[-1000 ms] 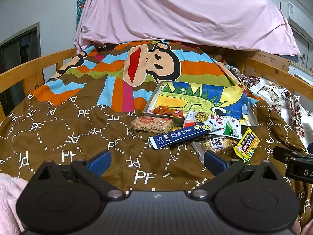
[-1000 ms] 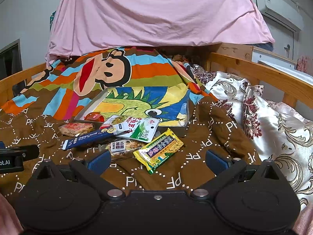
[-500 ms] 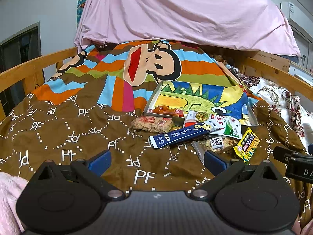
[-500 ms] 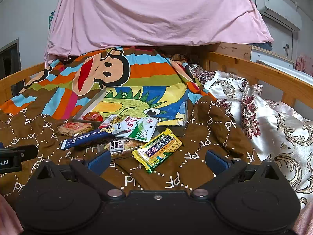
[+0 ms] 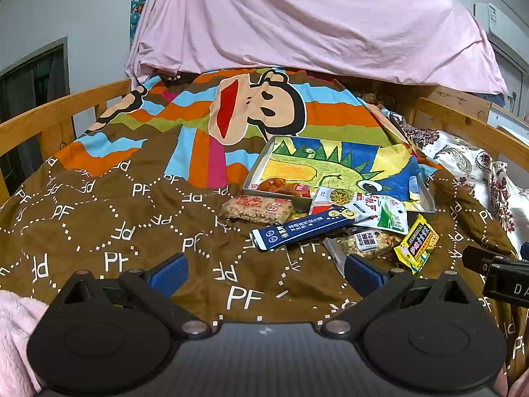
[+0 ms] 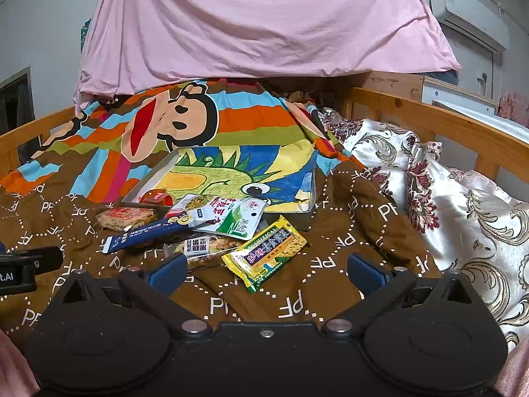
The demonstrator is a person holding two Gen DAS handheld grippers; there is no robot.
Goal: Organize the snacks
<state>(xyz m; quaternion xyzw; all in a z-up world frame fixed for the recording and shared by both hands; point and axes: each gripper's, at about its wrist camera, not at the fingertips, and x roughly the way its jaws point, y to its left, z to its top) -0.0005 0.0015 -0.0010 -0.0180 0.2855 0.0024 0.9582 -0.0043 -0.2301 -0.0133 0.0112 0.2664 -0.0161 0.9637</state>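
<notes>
Several snack packets lie on a brown bedspread in front of a shallow tray with a dinosaur drawing. A long blue packet, a yellow packet, a white-green pouch, a clear nut packet and a brown bar are outside it. A red packet sits inside the tray. My left gripper is open, short of the pile. My right gripper is open, with the yellow packet just beyond its fingers.
Wooden bed rails run along both sides. A pink sheet hangs over the far end. A flowered satin quilt is bunched on the right. Bare bedspread spreads to the left of the snacks.
The right wrist view has drifted slightly, so the snacks sit a little lower and left. The left view is almost unchanged. Both grippers stay open.
</notes>
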